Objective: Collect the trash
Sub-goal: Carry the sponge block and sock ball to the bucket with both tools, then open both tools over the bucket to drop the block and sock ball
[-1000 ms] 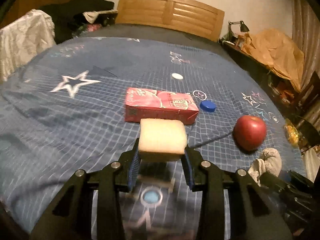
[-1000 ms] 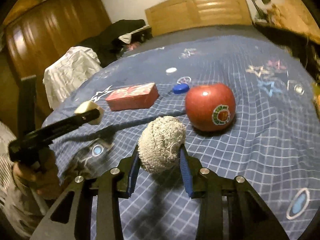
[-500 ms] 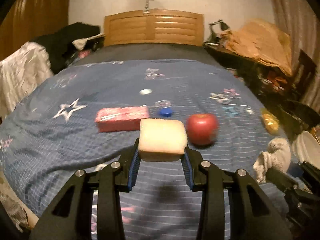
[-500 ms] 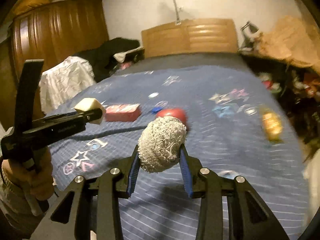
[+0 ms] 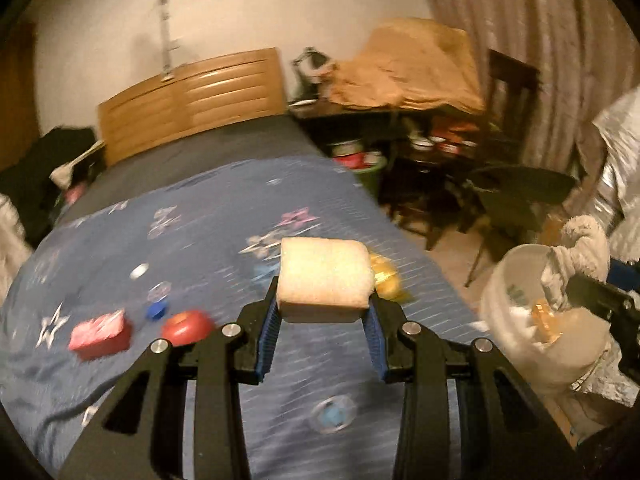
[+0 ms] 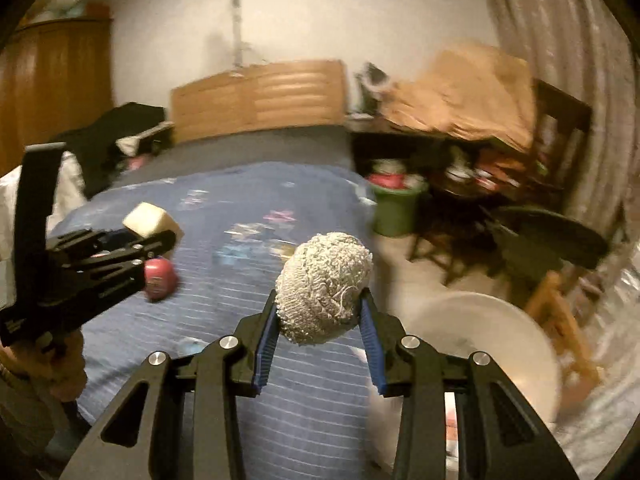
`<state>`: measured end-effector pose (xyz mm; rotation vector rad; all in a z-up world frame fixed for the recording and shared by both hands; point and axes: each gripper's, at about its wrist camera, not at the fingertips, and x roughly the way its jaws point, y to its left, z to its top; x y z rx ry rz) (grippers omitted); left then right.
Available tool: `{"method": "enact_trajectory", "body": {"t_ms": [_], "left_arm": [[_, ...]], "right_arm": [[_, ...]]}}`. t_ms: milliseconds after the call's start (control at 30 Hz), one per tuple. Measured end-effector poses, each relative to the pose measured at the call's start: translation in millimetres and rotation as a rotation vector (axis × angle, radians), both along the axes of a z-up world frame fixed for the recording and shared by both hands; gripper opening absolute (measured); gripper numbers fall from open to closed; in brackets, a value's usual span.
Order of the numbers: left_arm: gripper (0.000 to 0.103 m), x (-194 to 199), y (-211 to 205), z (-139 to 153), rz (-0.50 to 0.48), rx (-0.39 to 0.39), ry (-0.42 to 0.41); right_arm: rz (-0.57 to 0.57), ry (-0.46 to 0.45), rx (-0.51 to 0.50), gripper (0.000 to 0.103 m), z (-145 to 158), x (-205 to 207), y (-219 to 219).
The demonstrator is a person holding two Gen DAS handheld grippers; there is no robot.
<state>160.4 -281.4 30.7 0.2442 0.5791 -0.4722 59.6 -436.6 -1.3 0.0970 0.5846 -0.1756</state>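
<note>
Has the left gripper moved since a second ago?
Yes. The left gripper, shut on the foam block, has swung right: the apple has slid from right of its fingers to left, and the white bin appeared.

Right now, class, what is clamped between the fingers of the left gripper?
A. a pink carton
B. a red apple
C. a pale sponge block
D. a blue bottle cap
C: the left gripper is shut on the sponge, while the apple, cap and carton lie on the bed.
</note>
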Motion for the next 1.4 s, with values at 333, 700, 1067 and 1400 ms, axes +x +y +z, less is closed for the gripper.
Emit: {"method": "enact_trajectory", "body": {"t_ms": [333, 700, 1067, 1400], "left_arm": [[0.036, -11.1, -145.9, -6.8, -0.239, 0.08, 0.015], [0.036, -22.0, -240.1, -43.0, -0.398, 0.185, 0.065], [0.036, -27.9, -262.9, -73.6, -0.443, 0.245, 0.119], [0.038, -26.9, -270.0, -84.5, -0.457, 0.264, 0.145]], "right_arm": [[-0.186, 0.168, 0.049, 0.04, -6.8, -38.5, -155.2], [-0.223, 0.285, 0.074, 0.041, -41.2, -36.4, -208.6], [-0.211, 0.324, 0.085, 0.041, -60.9, -34.7, -212.5], [-0.186, 0.345, 0.096, 0.046, -73.6, -25.6, -211.9]]}}
